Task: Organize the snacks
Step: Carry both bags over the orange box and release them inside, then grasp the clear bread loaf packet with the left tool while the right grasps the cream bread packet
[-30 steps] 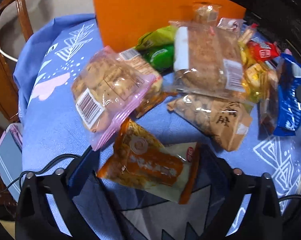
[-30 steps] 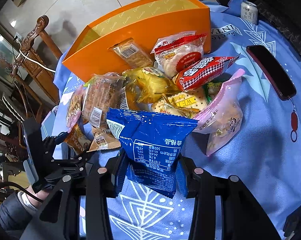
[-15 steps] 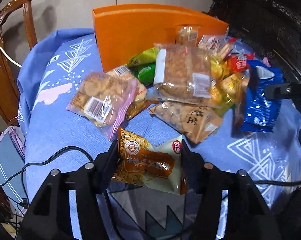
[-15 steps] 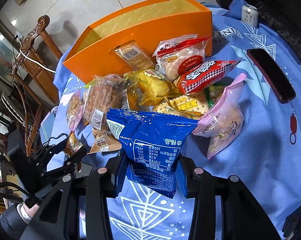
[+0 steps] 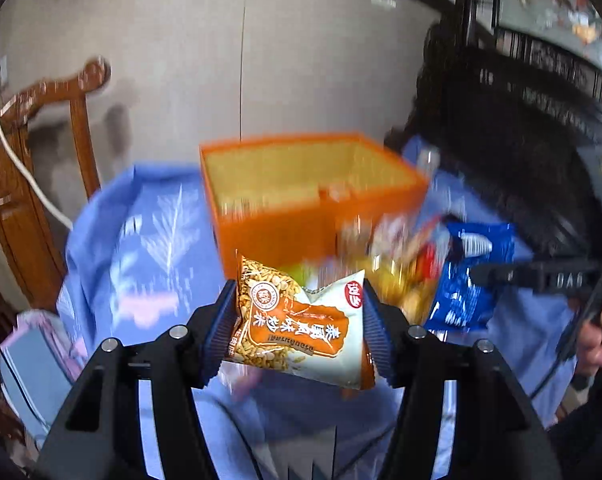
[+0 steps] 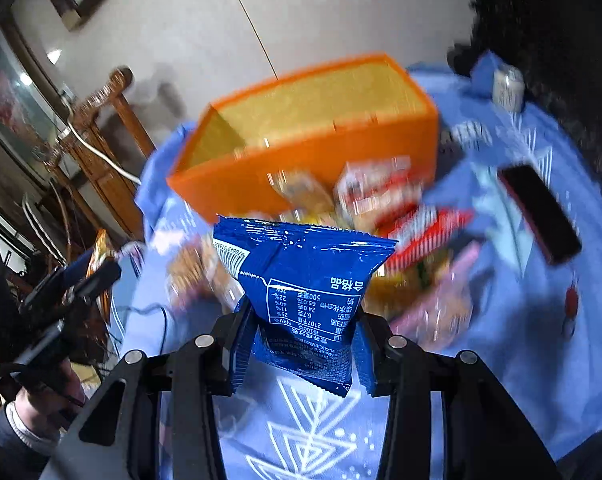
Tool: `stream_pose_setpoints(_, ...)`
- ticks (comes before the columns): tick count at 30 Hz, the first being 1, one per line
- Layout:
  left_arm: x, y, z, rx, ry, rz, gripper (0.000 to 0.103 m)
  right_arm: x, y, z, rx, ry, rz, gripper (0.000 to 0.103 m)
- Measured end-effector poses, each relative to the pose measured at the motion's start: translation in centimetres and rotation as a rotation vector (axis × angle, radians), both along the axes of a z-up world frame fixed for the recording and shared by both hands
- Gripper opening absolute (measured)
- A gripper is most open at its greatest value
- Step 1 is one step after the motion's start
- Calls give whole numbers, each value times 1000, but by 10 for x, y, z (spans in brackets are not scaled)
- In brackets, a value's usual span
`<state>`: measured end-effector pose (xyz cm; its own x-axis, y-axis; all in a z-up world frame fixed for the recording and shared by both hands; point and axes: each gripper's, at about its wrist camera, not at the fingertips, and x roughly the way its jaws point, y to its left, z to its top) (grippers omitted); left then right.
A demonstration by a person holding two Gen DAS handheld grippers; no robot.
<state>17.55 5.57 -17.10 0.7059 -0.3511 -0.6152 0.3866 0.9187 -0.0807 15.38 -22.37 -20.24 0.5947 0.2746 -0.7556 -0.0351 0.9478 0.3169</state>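
My left gripper [image 5: 299, 334] is shut on an orange and white snack packet [image 5: 301, 320] and holds it in the air in front of the open orange box [image 5: 301, 184]. My right gripper [image 6: 303, 338] is shut on a blue snack packet [image 6: 305, 292], also lifted, facing the same orange box [image 6: 313, 140]. A blurred pile of snack packets [image 6: 381, 216] lies on the blue tablecloth between the grippers and the box. The blue packet [image 5: 469, 276] and right gripper also show at the right of the left wrist view.
A black phone [image 6: 541, 212] lies on the blue cloth [image 6: 521, 320] at right, and a small can [image 6: 509, 84] stands behind it. A wooden chair [image 5: 33, 184] stands left of the table. Dark carved furniture [image 5: 521, 128] stands at the back right.
My left gripper closed on the orange and white packet and lifted it off the cloth. Both grippers have risen and tilted up, so the inside of the box now shows.
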Motion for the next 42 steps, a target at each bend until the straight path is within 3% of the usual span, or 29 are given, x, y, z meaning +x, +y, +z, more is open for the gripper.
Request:
stream_pose_setpoints(5,51,-16,43,-33,-79,-21,58,30,-7,43,22,-115,-6,43)
stream_pose_setpoints(10,120,-37,84,-45,-134,-34,59,90,-11,90,8,-242,-6,43)
stream_pose_setpoints(11,131,-41,90,-46,-136,-26,67,101,-11,97,-1,-264,-6,43)
stream_pose_setpoints(12,147,-43,94,-44,-126,-10,86,117,-10,105,-11,-289,-1,47)
stream_pose_setpoints(13,166,-48,96,-17,-96,39,97,130,-9,109,-23,-298,3,48)
stream_pose_setpoints(15,183,-52,96,33,-54,115,99,151,-10,114,-62,-286,-37,60)
stream_pose_setpoints(18,181,-47,84,27,-17,147,99,141,-15,119,-22,-332,-52,63)
stream_pose_setpoints(22,148,-39,48,3,16,146,99,103,-16,93,-10,-293,-60,63)
stream_pose_setpoints(28,99,-42,-11,32,120,68,99,48,-10,23,-29,-106,-82,63)
stream_pose_setpoints(34,67,-64,-59,62,181,-33,99,18,-3,-36,1,59,-135,63)
stream_pose_setpoints(37,57,-70,-75,65,208,-63,99,9,-1,-54,9,103,-148,61)
stream_pose_setpoints(42,54,-73,-99,68,248,-94,99,4,7,-55,-14,109,-144,61)
